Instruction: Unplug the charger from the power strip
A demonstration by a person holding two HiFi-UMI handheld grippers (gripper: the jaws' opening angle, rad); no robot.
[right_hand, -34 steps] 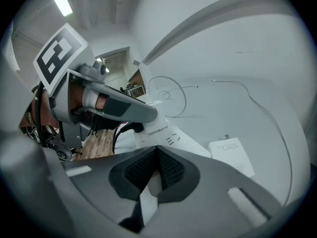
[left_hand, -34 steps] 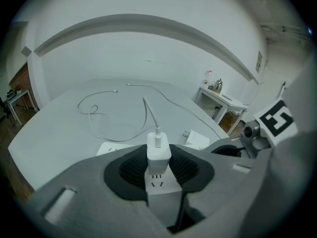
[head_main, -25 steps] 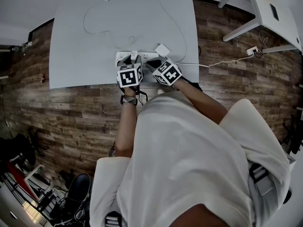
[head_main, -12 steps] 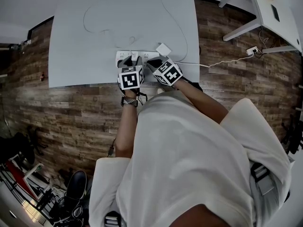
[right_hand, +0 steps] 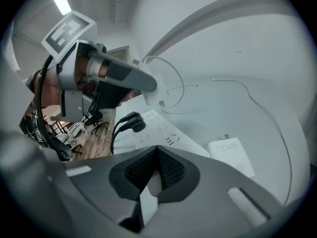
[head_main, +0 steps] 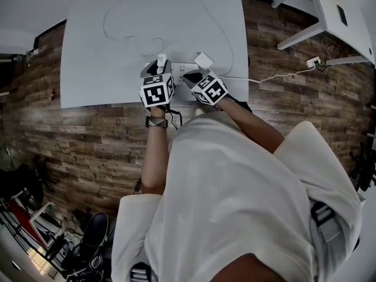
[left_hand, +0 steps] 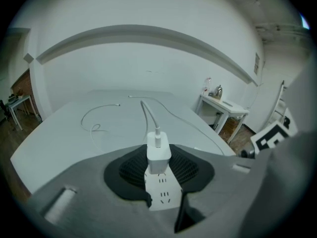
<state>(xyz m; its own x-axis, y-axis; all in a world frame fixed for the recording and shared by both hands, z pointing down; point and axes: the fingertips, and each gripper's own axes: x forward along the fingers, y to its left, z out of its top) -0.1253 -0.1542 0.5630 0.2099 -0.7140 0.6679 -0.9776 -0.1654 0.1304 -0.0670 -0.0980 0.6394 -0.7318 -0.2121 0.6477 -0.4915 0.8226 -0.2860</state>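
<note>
Just lifted clear above the long white plastic power strip (head_main: pixel 183 70): small white cube charger (left_hand: pixel 158 156), clamped in left gripper (head_main: pixel 156 70). Unplugging apparently done. Right gripper (right_hand: pixel 155 155) closed empty, low over that strip.

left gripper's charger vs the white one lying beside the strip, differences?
Cabled charger stands upright, clamped in the left gripper; loose charger lies flat on the table, ungripped. Cabled charger has a cable in its top; loose charger shows a bare prong, no cable seen. Both are white blocks.
</note>
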